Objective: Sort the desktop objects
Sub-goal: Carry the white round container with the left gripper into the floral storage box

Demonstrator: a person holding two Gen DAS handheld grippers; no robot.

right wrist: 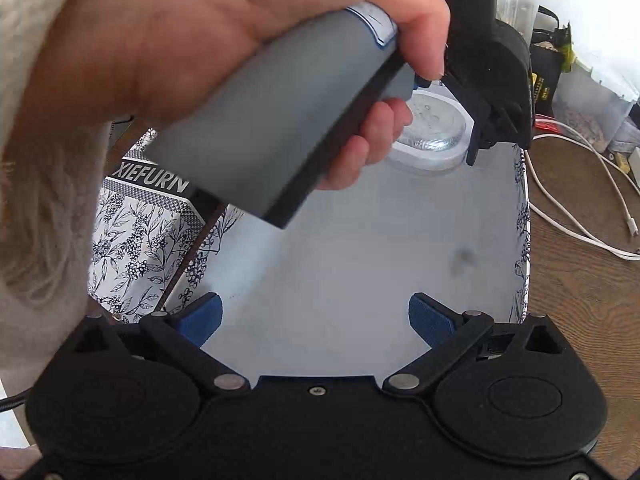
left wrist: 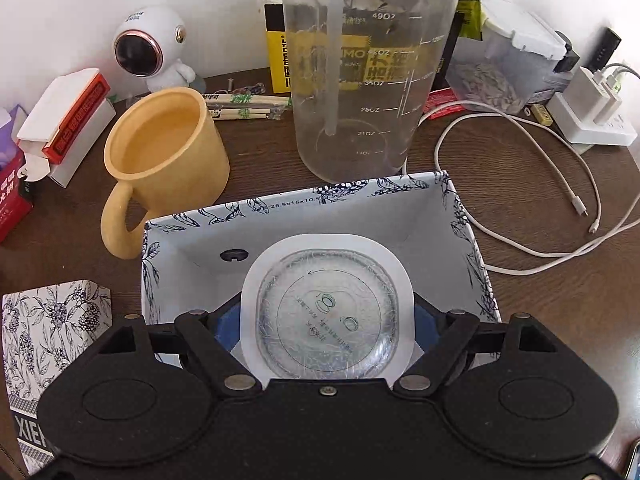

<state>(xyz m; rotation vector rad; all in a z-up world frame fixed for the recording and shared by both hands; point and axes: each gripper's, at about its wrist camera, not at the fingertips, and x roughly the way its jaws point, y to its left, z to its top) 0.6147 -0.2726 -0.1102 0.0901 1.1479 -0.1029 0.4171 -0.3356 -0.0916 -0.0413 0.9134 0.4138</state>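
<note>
Left wrist view: the left gripper (left wrist: pixel 326 320) clamps a white lid (left wrist: pixel 326 304) over the box (left wrist: pixel 472 240). The right gripper (right wrist: pixel 314 320) hangs wide apart, empty, above the box.

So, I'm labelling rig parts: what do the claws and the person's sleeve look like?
Both the left claw and right claw are matte black, with round side housings, silver pivot pins and blue finger pads. The handle is grey; the sleeve is fuzzy cream.
</note>
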